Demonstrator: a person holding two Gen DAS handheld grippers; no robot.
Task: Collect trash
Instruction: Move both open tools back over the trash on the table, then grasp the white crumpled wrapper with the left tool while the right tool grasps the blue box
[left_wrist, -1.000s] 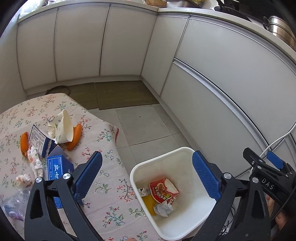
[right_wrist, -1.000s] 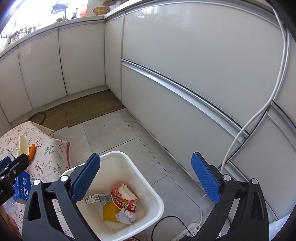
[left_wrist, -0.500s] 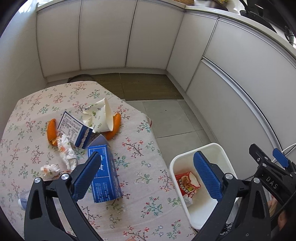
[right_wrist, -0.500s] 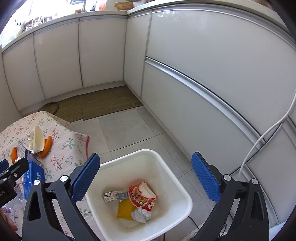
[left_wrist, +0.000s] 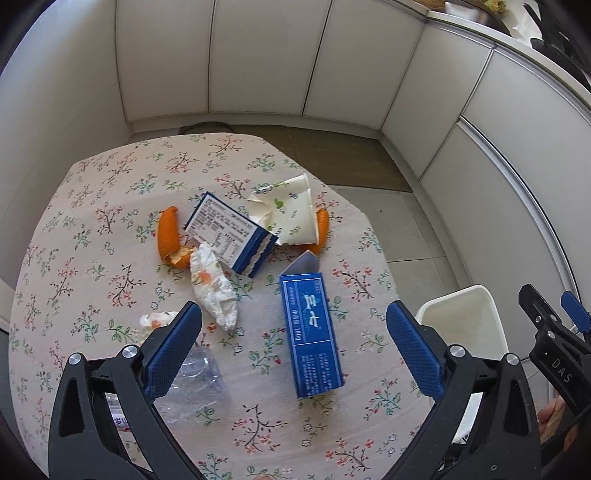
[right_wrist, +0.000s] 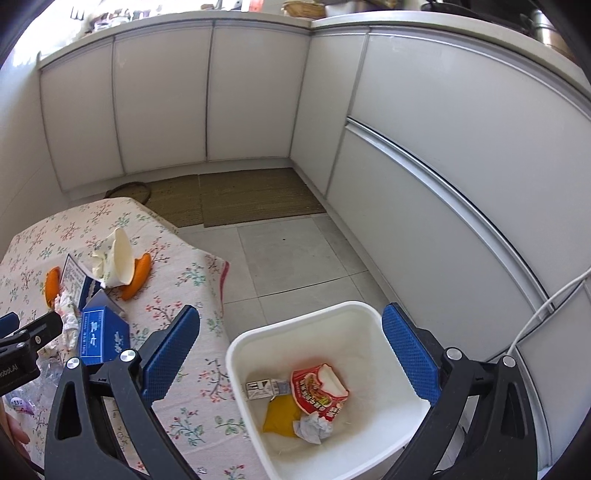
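Left gripper (left_wrist: 293, 345): jaws spread wide, nothing held, poised above the floral-cloth table (left_wrist: 110, 173). Between and beyond its blue pads (left_wrist: 173, 347) lies a blue carton (left_wrist: 310, 332) flat on the cloth, one end torn open. Farther back, a second blue-and-white carton (left_wrist: 231, 232) rests opened, overlapping a crushed paper cup (left_wrist: 291, 210). Two pieces of orange peel (left_wrist: 168, 236) flank that pair, one to either side. A crumpled tissue (left_wrist: 214, 288) lies just beside the first carton; a smaller wad (left_wrist: 155, 319) sits near the left pad. Clear plastic wrap (left_wrist: 199, 380) lies below the left pad, partly hidden by the gripper.

Right gripper (right_wrist: 290, 352): jaws likewise wide apart and empty, positioned over the white waste bin (right_wrist: 306, 321), which stands on the tiled floor touching the table's edge. Bin contents: a red snack packet (right_wrist: 317, 387), a small grey box (right_wrist: 266, 387), a yellow wrapper (right_wrist: 279, 417) and a crumpled white paper (right_wrist: 312, 428). White cabinet fronts (right_wrist: 258, 96) line the room behind
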